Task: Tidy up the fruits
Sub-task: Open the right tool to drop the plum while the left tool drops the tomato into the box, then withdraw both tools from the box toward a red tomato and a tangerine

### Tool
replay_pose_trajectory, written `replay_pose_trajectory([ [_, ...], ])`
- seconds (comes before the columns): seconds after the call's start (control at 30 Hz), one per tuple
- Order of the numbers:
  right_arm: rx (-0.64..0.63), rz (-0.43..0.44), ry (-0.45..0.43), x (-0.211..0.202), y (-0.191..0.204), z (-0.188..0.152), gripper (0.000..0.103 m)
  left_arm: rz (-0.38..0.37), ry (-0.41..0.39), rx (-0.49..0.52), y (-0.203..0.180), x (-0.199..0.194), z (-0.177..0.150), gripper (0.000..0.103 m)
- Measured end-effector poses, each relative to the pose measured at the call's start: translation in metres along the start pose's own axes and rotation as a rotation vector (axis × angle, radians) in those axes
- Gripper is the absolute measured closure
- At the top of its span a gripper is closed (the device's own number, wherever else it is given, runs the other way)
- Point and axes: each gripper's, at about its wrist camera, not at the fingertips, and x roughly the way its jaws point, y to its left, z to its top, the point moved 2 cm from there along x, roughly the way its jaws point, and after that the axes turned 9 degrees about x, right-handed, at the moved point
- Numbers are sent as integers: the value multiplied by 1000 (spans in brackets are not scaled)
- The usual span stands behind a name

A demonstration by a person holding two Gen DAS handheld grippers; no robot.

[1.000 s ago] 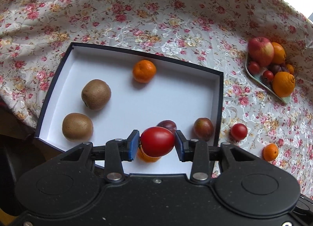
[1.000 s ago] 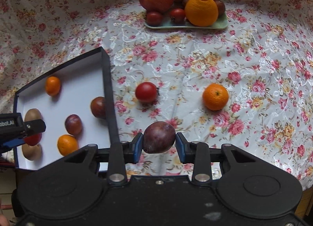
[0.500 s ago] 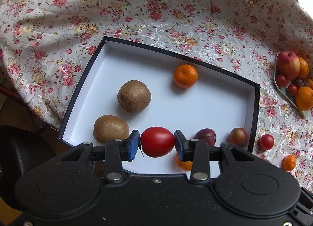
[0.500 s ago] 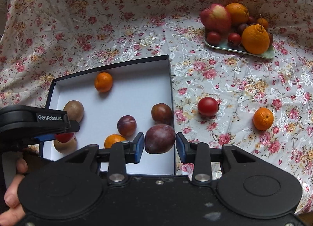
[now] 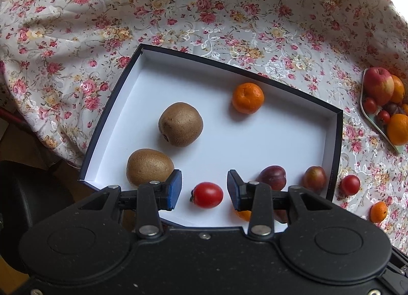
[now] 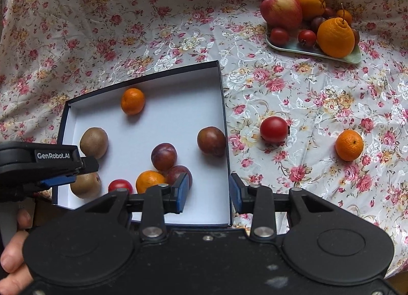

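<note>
A dark-rimmed box (image 5: 255, 142) with a white floor holds two kiwis (image 5: 180, 124), a mandarin (image 5: 247, 98), an orange and several plums (image 5: 272, 177). My left gripper (image 5: 204, 188) is open over the box's near edge. A red tomato (image 5: 206, 195) lies loose on the floor between its fingers. My right gripper (image 6: 209, 189) is also open, over the box's (image 6: 178, 106) near right corner. A dark plum (image 6: 178, 174) rests just left of its left finger, against the orange (image 6: 150, 181). Nothing is held.
On the flowered cloth right of the box lie a tomato (image 6: 274, 129) and a mandarin (image 6: 349, 145). A pale plate (image 6: 313, 51) at the back right carries an apple, oranges, tomatoes and plums. A hand (image 6: 15, 264) shows at the lower left.
Both grippers opened. The left one let go of the tomato and the right one let go of the plum; both fruits now lie in the box.
</note>
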Motion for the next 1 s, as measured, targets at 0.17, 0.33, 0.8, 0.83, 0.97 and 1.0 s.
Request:
replay_pose_trajectory([
  [0.17, 27, -24, 8, 1, -8, 2, 65, -1, 15, 12, -3, 2, -1, 55],
  [0.33, 108, -59, 72, 12, -30, 4, 65, -12, 30, 34, -12, 4, -2, 55],
  [0.8, 395, -115, 209, 23, -116, 6, 65, -41, 34, 133, -57, 0, -9, 55],
  [0.83, 405, -129, 213, 23, -121, 6, 65, -42, 34, 143, -61, 0, -10, 55],
  [0.97, 408, -202, 231, 21, -136, 5, 65, -51, 37, 176, -77, -1, -14, 55],
  [1.0, 405, -223, 236, 21, -139, 4, 65, -54, 37, 185, -81, -1, -15, 55],
])
